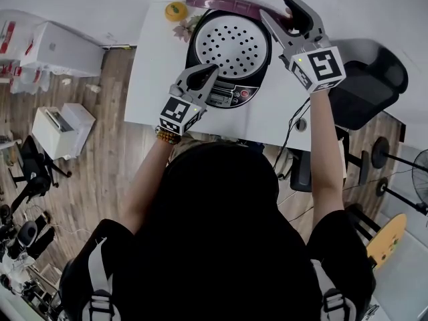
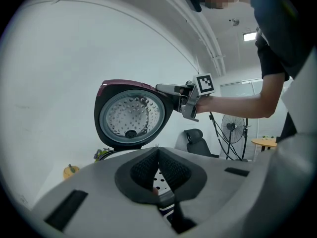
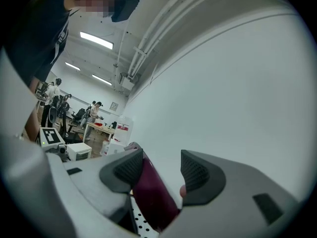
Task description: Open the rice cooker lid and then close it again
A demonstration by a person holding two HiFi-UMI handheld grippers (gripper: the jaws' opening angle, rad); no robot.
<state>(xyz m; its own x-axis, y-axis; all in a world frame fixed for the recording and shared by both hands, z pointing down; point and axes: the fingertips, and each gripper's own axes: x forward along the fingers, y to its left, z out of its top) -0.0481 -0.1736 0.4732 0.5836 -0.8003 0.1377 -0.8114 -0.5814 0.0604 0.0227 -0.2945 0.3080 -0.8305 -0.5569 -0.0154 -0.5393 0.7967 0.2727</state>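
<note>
Lid (image 1: 221, 2) stands upright, perforated inner face toward the person.

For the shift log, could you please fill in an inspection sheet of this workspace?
Surface: white table.
Job's things: rice cooker, lid standing open.
Clutter: small orange object at the far left corner; small plant beside the cooker.
Grippers: left gripper shut, at the cooker's front; right gripper open, lid's rim between its jaws.
Cables: black cable over the table's near edge.
Surroundings: wood floor, black chair, white boxes, fan.
</note>
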